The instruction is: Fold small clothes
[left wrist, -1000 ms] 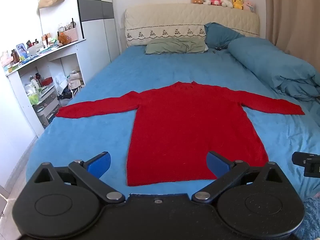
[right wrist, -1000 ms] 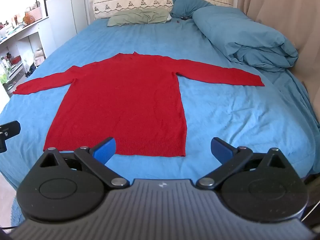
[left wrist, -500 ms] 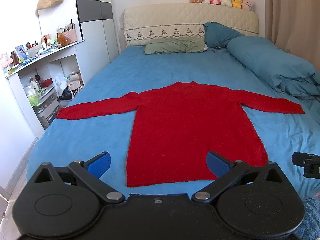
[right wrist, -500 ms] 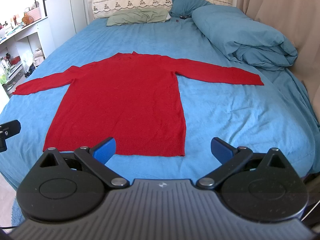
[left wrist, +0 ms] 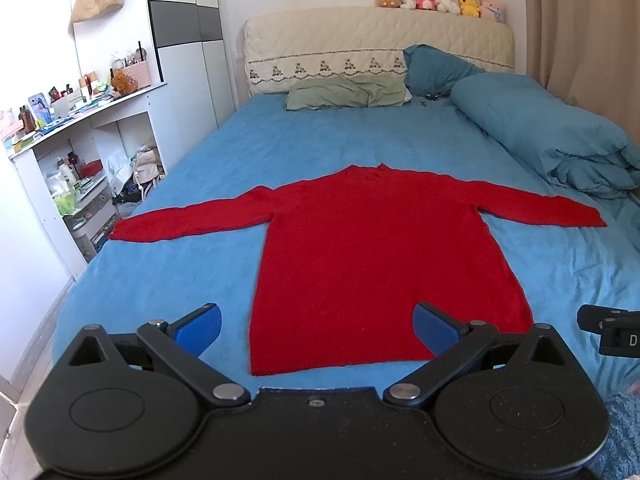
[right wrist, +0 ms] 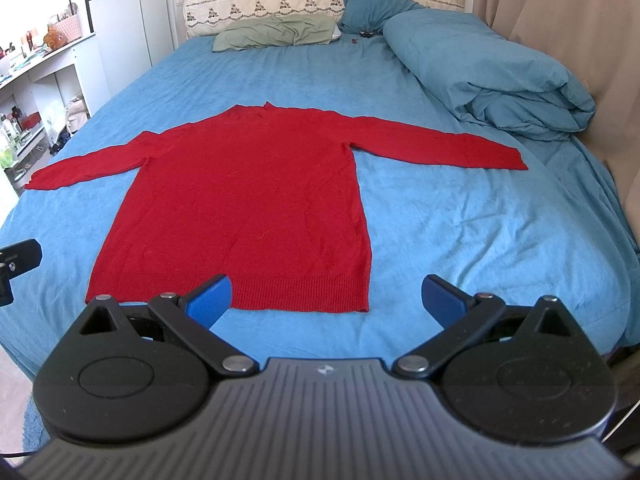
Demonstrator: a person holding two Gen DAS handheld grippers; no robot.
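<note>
— On the blue bed (left wrist: 168,280) in front of you, why does the red sweater (left wrist: 372,264) lie spread like that?

— So that you can fold it, I judge. It lies flat, both sleeves stretched out to the sides, collar toward the headboard and ribbed hem toward you at the foot of the bed. No fold is made in it yet.

— And your left claw (left wrist: 316,324)?

— You hold it above the near edge, its blue fingers (left wrist: 200,326) spread wide with nothing between them. From its camera the hem's left corner sits between the two fingers, so it looks lined up for that side of the garment.

— How does the sweater itself look?

— Plain red knit, long body, fairly smooth with only faint ripples; the left sleeve (left wrist: 188,224) reaches almost to the bed's edge near the white shelves (left wrist: 80,184). It should drape limply once you lift it.

— And the right claw (right wrist: 326,300)?

— Wide apart too, and empty, hovering over the hem's right end and the bare sheet beside it. The right sleeve (right wrist: 440,146) runs out toward the rolled blue duvet (right wrist: 492,80), stopping short of it.
</note>
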